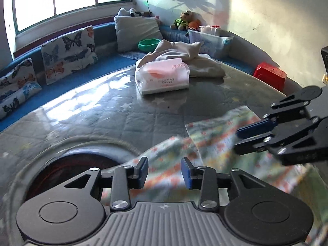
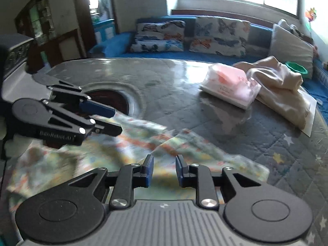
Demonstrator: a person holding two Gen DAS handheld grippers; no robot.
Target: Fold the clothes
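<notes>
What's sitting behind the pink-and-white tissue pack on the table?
A crumpled beige garment lies right behind the pink-and-white plastic tissue pack, spreading to its right. Its front edge is hidden by the pack.

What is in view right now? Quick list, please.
patterned cloth: one, pale multicolour print, blurred, on the table below both grippers
tissue pack: one, white and pink, mid table
beige garment: one, crumpled, behind the tissue pack
table: one, grey quilted cover
butterfly cushions: three, on the blue bench
green bowl: one, on the bench
red box: one, beside the table
left gripper: open
right gripper: open
</notes>
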